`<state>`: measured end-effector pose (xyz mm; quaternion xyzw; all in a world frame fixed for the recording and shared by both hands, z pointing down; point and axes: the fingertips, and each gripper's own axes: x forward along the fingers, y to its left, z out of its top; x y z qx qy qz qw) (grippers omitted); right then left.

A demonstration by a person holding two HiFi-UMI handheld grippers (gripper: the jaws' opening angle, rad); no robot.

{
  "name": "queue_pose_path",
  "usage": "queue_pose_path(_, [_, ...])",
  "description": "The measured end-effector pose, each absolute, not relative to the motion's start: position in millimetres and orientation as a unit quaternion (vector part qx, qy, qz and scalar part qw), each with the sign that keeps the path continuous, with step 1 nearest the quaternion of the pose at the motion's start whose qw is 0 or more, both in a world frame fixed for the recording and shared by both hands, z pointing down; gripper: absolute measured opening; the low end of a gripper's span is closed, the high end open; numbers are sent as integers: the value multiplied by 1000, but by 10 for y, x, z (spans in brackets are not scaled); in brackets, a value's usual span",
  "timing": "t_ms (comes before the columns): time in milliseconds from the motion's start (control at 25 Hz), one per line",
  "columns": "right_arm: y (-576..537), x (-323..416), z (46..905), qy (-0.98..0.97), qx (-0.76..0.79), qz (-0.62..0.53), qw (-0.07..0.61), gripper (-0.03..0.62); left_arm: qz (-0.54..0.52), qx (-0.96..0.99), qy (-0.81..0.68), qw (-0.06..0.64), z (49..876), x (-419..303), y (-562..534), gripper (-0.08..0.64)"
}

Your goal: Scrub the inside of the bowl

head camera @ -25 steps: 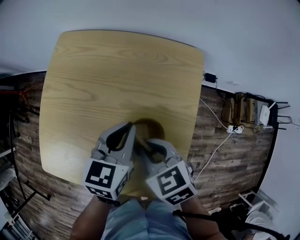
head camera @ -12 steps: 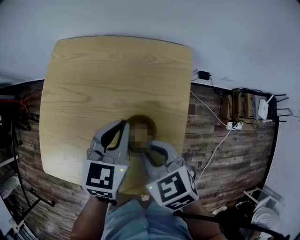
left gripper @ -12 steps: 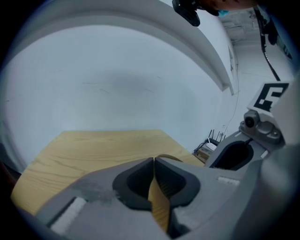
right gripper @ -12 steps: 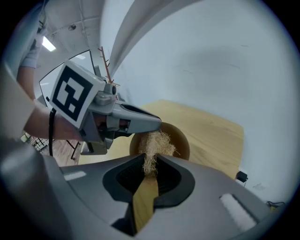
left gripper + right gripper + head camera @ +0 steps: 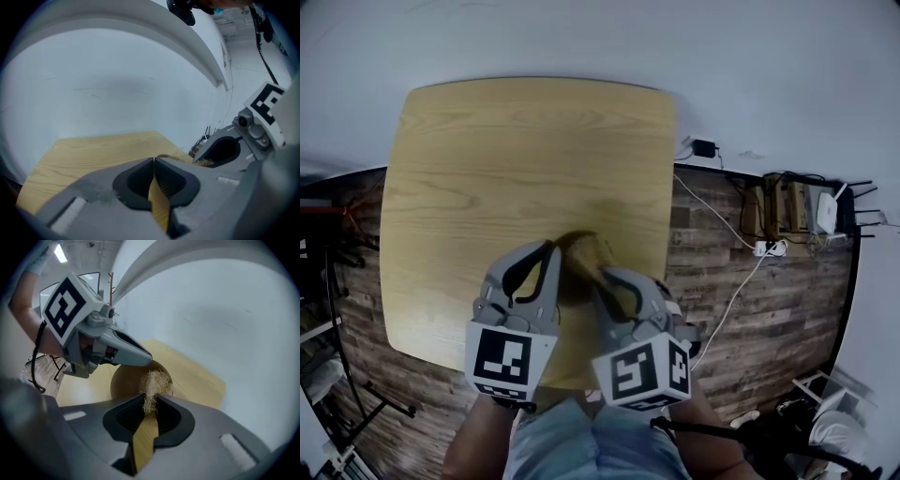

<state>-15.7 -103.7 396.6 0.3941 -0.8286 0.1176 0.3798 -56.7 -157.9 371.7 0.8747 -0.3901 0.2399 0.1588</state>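
The wooden bowl [image 5: 125, 380] is sitting on the light wooden table [image 5: 516, 159], close to the person's edge and toward its right side, between the tips of the two grippers. In the right gripper view its mouth is facing the camera, showing the smooth brown inside wall.

A tuft of pale, straw-like scrubber [image 5: 152, 383] is pressing against the inside of the bowl, on the right of the hollow. The right gripper [image 5: 150, 398] is clamping this scrubber, its jaws drawn together on the fibres, and a flat tan strip is running down between them below the tuft. Whether that strip is a handle cannot be told.

The left gripper [image 5: 153, 160] is pinching the bowl's thin wall, jaws closed narrowly on the rim. The right gripper view is showing its tip lying over the bowl's upper left edge.

The only printing is the black-and-white square markers on the grippers' cubes.

The head view is hiding the scrubber behind the right gripper and showing only a brown part of the bowl. It alone is showing the dark plank floor [image 5: 750, 309], a white power strip with cables [image 5: 766, 251] and the white wall [image 5: 769, 75].
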Motion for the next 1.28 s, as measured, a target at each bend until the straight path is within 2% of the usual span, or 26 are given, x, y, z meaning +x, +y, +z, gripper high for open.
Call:
queue_pose_path(240, [-1004,-124,4191,-813,387,175,399,54,241,892,-358,131,3705,-486,-1546,32])
queue_pose_path(480, [-817,-305,4304,-822,346,246,379,52,244,897,-345,127,3757,-513,-1504,32])
queue_pose_path(1000, [-555,-501,4025,-850,302,258,346,52,244,889,-359,146,3823,-639,-1574,32])
queue_pose_path(1280, [-536,-411,3764,-859,327,235,316,54,250,891,-359,120,3757,-700,-1682,31])
